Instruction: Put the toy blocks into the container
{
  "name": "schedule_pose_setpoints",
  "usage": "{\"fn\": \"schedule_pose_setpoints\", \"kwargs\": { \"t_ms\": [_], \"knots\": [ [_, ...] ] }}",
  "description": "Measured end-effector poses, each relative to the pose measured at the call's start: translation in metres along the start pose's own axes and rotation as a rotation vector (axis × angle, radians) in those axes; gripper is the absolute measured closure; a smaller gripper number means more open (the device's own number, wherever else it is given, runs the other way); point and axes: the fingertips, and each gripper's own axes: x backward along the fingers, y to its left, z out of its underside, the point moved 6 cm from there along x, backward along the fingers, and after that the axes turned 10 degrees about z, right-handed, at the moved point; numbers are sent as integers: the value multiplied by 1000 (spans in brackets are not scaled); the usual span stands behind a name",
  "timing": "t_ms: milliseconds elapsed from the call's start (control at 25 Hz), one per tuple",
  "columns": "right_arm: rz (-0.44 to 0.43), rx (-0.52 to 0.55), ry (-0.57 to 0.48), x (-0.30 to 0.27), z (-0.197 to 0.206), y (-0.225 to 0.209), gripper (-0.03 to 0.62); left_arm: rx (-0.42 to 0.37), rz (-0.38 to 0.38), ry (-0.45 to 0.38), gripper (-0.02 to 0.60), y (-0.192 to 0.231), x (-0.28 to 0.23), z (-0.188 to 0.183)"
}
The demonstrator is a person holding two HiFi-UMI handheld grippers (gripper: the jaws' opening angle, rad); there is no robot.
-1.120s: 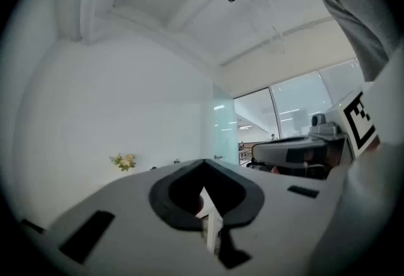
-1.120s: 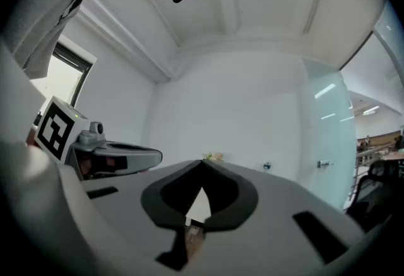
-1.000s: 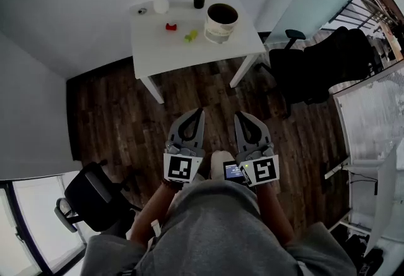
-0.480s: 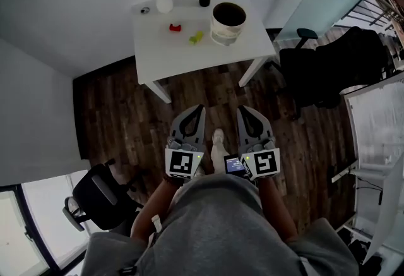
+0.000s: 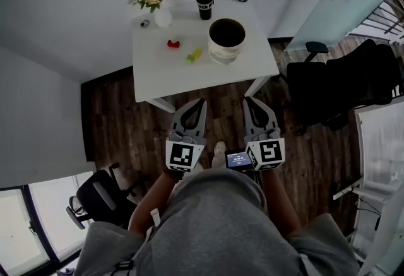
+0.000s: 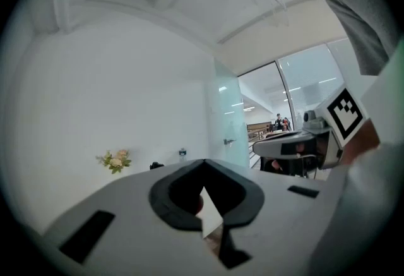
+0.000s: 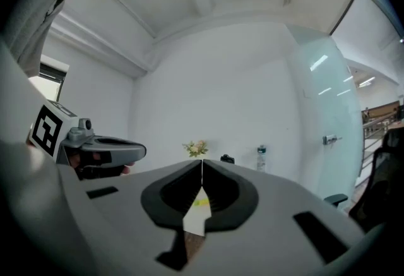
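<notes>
Wood floor (image 5: 123,132): open strip between person and table, office chair (image 5: 341,85) crowding right, second chair (image 5: 101,196) lower left, partly cut by person's sleeve
White table (image 5: 189,76) against wall, near edge free
Container (image 5: 226,41) toward table's right side, mouth open, inside dark
Left gripper (image 5: 202,103), right gripper (image 5: 247,100) side by side over floor, tips just short of table edge, jaws closed, nothing between
Red block (image 5: 173,44), yellow-green block (image 5: 194,54) on table left of container, apart; shapes too small to tell
</notes>
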Motion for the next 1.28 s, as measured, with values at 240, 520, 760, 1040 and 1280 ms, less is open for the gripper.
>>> {"fn": "schedule_pose_setpoints", "kwargs": {
  "t_ms": [240, 520, 760, 1040, 1280],
  "knots": [
    [10, -5, 53, -26, 11, -40, 589, 7, -29, 53, 575, 17, -31, 14],
    [14, -1, 109, -64, 22, -60, 589, 10, -50, 100, 575, 53, -59, 34],
    [31, 25, 121, -120, 15, -70, 589, 13, -45, 130, 575, 99, -93, 57],
    [68, 53, 150, -188, 3, -86, 589, 1, -27, 144, 575, 161, -137, 83],
    [158, 42, 160, -228, 3, -97, 589, 0, 48, 138, 574, 206, -157, 110]
  ]
}}
